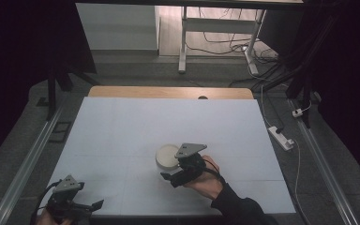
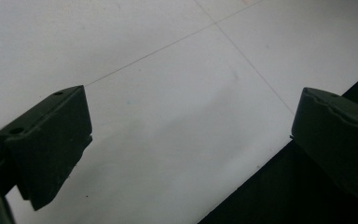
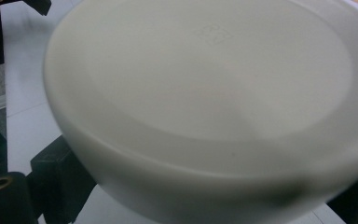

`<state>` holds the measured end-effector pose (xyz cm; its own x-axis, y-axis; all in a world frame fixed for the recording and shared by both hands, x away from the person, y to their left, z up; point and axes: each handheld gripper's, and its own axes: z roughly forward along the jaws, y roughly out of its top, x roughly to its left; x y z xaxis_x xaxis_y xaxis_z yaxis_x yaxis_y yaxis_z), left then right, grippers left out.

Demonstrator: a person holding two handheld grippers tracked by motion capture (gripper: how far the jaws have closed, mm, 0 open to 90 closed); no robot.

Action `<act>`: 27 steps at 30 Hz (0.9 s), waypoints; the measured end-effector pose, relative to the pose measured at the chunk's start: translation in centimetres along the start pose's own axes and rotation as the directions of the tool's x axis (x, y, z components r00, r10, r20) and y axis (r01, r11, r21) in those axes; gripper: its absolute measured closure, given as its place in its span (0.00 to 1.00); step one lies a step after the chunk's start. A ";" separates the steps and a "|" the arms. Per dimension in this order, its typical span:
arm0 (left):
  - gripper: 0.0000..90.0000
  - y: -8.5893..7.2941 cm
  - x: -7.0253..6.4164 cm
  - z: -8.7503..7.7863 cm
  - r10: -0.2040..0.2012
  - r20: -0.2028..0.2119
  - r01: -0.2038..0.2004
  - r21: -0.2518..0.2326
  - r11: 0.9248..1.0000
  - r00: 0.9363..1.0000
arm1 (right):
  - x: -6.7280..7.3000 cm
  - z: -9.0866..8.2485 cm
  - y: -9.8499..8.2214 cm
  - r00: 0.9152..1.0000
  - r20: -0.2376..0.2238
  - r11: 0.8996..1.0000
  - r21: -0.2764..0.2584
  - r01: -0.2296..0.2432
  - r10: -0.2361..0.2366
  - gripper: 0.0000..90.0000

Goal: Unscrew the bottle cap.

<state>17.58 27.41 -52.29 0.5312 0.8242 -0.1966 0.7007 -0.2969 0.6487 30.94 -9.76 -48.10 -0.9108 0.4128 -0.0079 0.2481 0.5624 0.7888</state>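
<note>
Desk [image 1: 122,131], white-topped: one. Grippers: two. Hands: two. Bowl: one. Power strip on the floor beyond the desk's right edge: one.

Left gripper [image 1: 82,206]: at the desk's near left corner, held in the left hand [image 1: 51,216], which is cut off by the bottom of the high view. Its fingers [image 2: 46,144] stand wide apart with nothing between them. The left gripper view adds what the high view is too small to tell: bare white desk surface between the fingers, and the near edge of the desk running across under the right finger.

Bowl [image 1: 167,157]: white, round, upside down, resting near the middle of the desk, slightly toward the near edge.

Right gripper [image 1: 176,176]: just beside the bowl's near right side, held in the right hand [image 1: 206,180]. The right gripper view shows the bowl [image 3: 205,102] close and blurred, lying between the black fingers [image 3: 56,182]; whether they press on it I cannot tell.

Power strip [image 1: 281,137]: white.
</note>
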 end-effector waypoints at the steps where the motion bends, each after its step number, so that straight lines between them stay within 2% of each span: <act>1: 0.00 0.0 0.0 0.0 0.000 0.001 0.000 0.000 1.000 1.000 | 0.0 0.0 0.0 1.000 0.000 1.000 0.000 0.000 0.000 0.07; 10: 0.00 0.3 -0.1 -0.1 0.010 0.013 -0.009 -0.021 1.000 1.000 | 0.0 -0.1 0.0 1.000 0.001 1.000 -0.002 0.006 -0.006 0.07; 14: 0.00 0.6 -0.3 0.0 0.026 0.008 -0.026 -0.020 0.999 1.000 | 0.0 -0.1 0.0 1.000 0.001 1.000 -0.004 0.009 -0.009 0.07; 18: 0.00 1.2 -0.7 -0.1 0.055 0.003 -0.055 -0.026 0.998 0.998 | 0.0 -0.2 0.0 1.000 0.000 1.000 -0.004 0.010 -0.010 0.07; 23: 0.00 2.1 -1.1 0.0 0.091 0.021 -0.091 -0.029 0.995 0.996 | 0.0 -0.2 0.0 1.000 -0.003 1.000 -0.008 0.011 -0.011 0.07; 25: 0.00 2.5 -1.2 0.1 0.118 0.041 -0.116 -0.041 0.992 0.992 | 0.1 -0.3 0.1 1.000 -0.005 1.000 -0.008 0.014 -0.014 0.07; 27: 0.00 2.9 -1.4 0.1 0.157 0.054 -0.152 -0.079 0.985 0.986 | 0.1 -0.3 0.1 1.000 -0.007 1.000 -0.008 0.016 -0.016 0.07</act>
<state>18.91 25.30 -50.22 0.6595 0.7400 -0.1323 0.5720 -0.3799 0.7269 30.78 -9.90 -47.89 -0.9171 0.3983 -0.0161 0.2307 0.5633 0.7934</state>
